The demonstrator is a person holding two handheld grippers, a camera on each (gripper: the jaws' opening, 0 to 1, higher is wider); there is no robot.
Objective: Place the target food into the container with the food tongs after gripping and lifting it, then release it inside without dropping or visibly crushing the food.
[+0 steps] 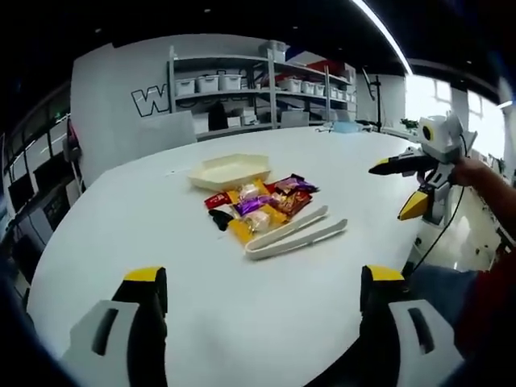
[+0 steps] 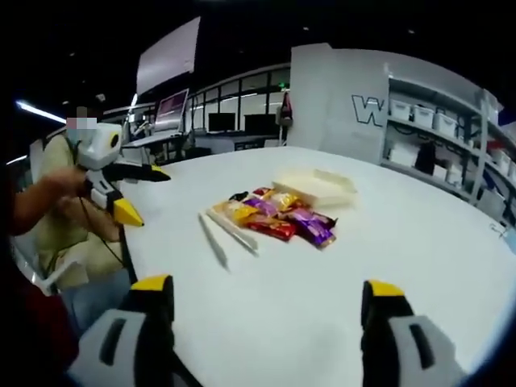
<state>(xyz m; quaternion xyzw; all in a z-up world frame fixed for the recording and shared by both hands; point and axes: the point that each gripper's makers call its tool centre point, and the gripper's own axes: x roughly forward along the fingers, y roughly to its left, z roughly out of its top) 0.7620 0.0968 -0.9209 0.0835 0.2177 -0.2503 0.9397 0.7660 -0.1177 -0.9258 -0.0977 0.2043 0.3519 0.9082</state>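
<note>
Snacks beside tongs — well beyond spread fingers

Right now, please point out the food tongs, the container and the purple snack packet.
food tongs (image 1: 294, 232): left gripper view, middle of the two arms.
container (image 1: 230, 170): left gripper view, pale inner floor.
purple snack packet (image 1: 251, 205): left gripper view, wrapper centre.

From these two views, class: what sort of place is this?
Probably an office or lab workspace: metal shelves stacked with storage bins, desks with monitors, and a large white table holding wrapped snacks, tongs and a tray.
</note>
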